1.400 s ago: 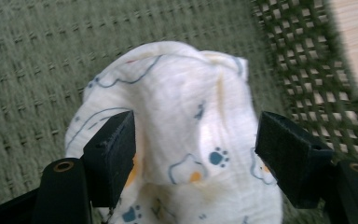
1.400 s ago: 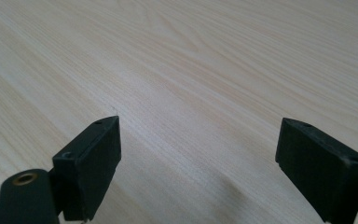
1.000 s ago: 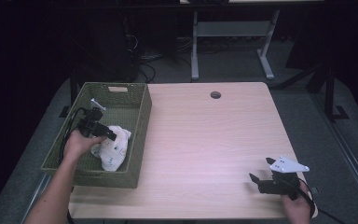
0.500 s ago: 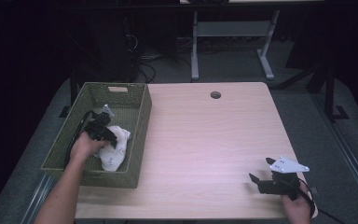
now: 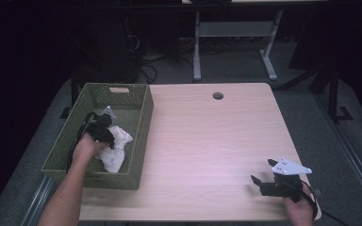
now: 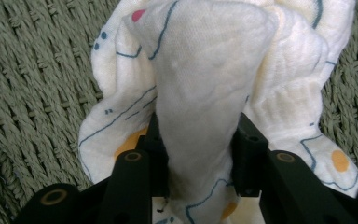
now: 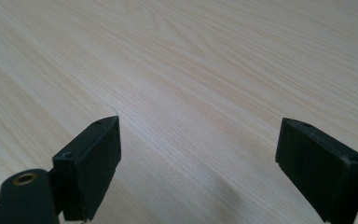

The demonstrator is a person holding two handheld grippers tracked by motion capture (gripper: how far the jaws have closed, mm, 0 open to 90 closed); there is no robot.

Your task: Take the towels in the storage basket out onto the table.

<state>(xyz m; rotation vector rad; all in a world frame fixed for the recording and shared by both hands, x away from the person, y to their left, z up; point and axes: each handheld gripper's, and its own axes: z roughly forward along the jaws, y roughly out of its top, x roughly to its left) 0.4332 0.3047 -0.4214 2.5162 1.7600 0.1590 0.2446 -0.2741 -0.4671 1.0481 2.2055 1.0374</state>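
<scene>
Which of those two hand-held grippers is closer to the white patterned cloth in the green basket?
The left hand-held gripper: its jaws are pinched on a fold of the cloth inside the basket. The right hand-held gripper sits open, far across the table.

The left claw [image 5: 104, 133] has sunk lower in the basket [image 5: 139, 123] and closed on the cloth [image 6: 205, 79].

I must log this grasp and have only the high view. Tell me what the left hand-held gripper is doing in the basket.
Observer: The left hand-held gripper is shut on a fold of the white cloth, pinched between both jaws.
Operator: Describe the cloth's print.
Observer: Blue lines, orange dots and one red spot.
Operator: Report what lies under it.
Observer: The woven green basket floor, on both sides of the cloth.
Operator: Give me the right hand-held gripper.
Observer: The right hand-held gripper is open, jaws wide apart over bare table.
</scene>
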